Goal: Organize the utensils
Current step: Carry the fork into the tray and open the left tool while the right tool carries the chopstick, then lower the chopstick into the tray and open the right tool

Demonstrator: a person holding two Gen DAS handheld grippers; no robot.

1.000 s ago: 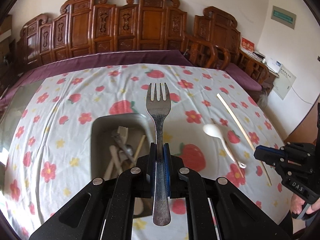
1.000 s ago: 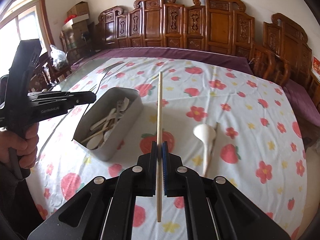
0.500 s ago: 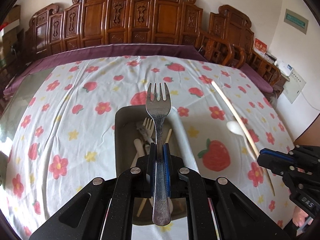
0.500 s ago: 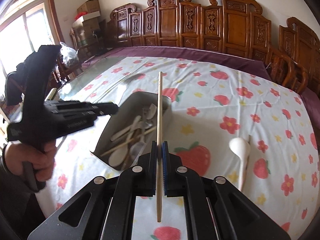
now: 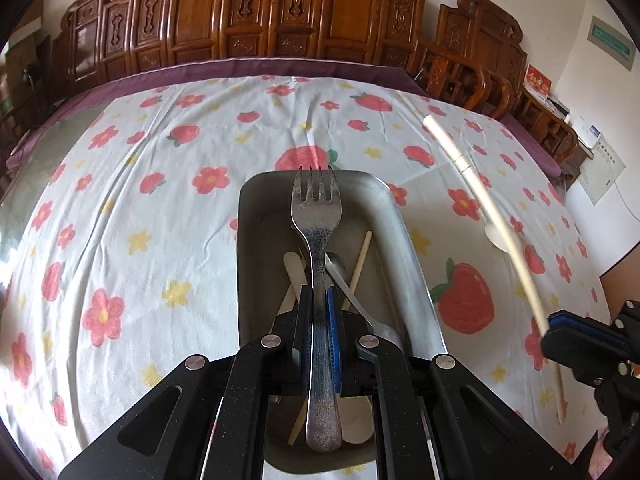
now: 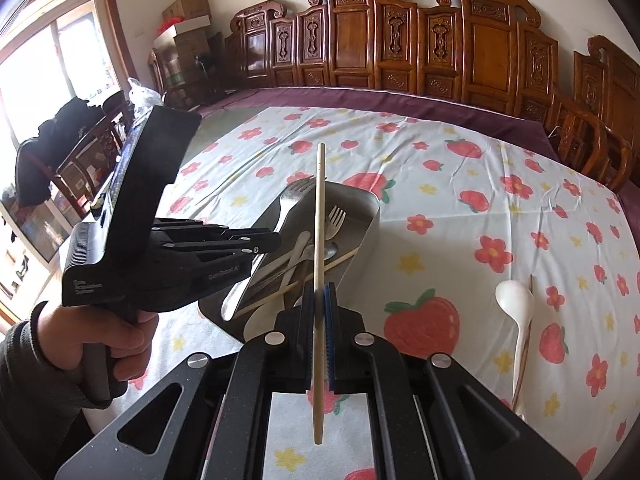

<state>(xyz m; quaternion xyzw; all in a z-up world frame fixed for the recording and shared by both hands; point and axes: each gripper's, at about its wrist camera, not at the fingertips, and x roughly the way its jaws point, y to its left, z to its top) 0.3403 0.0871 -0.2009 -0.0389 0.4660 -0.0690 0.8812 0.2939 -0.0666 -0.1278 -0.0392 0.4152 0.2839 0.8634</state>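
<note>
Carved wooden chairs (image 6: 400,40) line the far edge of the table (image 5: 248,70), which wears a white cloth (image 5: 132,208) printed with red flowers and strawberries over a dark purple cover. Toward the near edge, left of the table's middle in the right wrist view, stands a grey metal tray (image 5: 416,248) with its long side running away from the near edge; inside it lie a second fork (image 6: 335,220), pale spoons and a wooden stick, crossed over one another. The left gripper (image 5: 320,316) is pressed together on the handle of a steel fork (image 5: 316,208), which it holds above the tray with the tines pointing toward the tray's far end; a hand (image 6: 120,332) in a dark sleeve grasps that tool's grip at the near left edge. The right gripper (image 6: 319,320) is pinched on a pale wooden chopstick (image 6: 319,240), gripping it below its middle so that the long part stands up over the tray's near right corner and a short part hangs beneath the pads. On the cloth to the right of the tray, well apart from it, a white spoon (image 6: 516,308) lies with its bowl away from the near edge, and a thin brown stick (image 6: 527,340) rests right alongside its handle.
</note>
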